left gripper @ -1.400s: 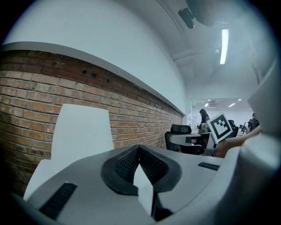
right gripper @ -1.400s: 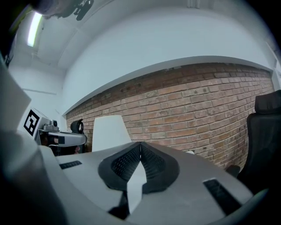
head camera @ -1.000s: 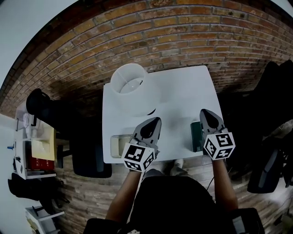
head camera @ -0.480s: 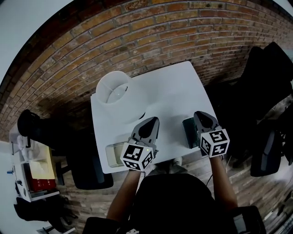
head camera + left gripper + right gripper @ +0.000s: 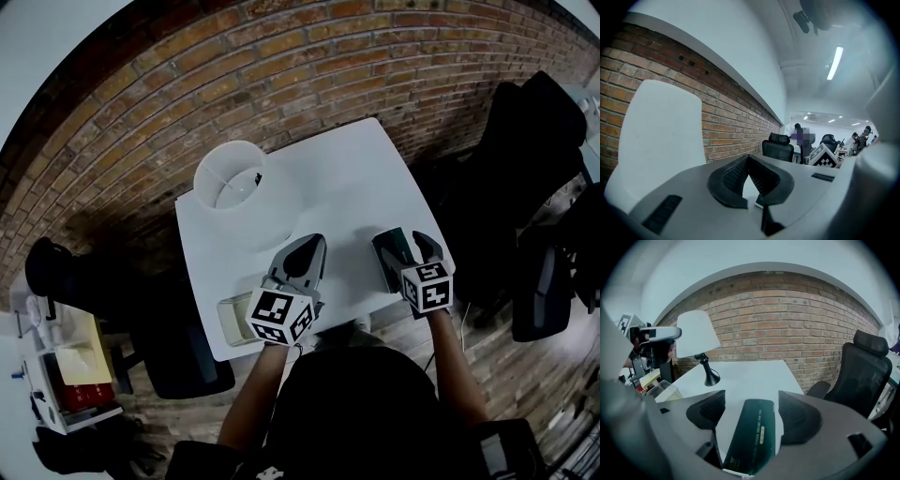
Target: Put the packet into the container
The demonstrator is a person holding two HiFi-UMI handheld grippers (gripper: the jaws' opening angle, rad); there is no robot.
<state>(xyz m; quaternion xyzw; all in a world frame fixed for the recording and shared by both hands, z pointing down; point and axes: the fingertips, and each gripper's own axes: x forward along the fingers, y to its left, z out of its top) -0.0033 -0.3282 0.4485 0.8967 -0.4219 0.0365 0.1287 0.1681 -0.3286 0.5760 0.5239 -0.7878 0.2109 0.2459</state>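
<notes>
The packet (image 5: pixel 392 259) is long, flat and dark green, with a line of gold print down its face. It lies flat on the white table (image 5: pixel 337 197), near the front right edge. The container (image 5: pixel 232 320), seemingly a clear rectangular tub, sits upright at the table's front left corner, well apart from the packet.

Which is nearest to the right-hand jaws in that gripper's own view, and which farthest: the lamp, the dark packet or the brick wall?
1. Dark packet, lying right between the jaws.
2. Lamp, to the left, standing on the table.
3. Brick wall, behind the table.
</notes>
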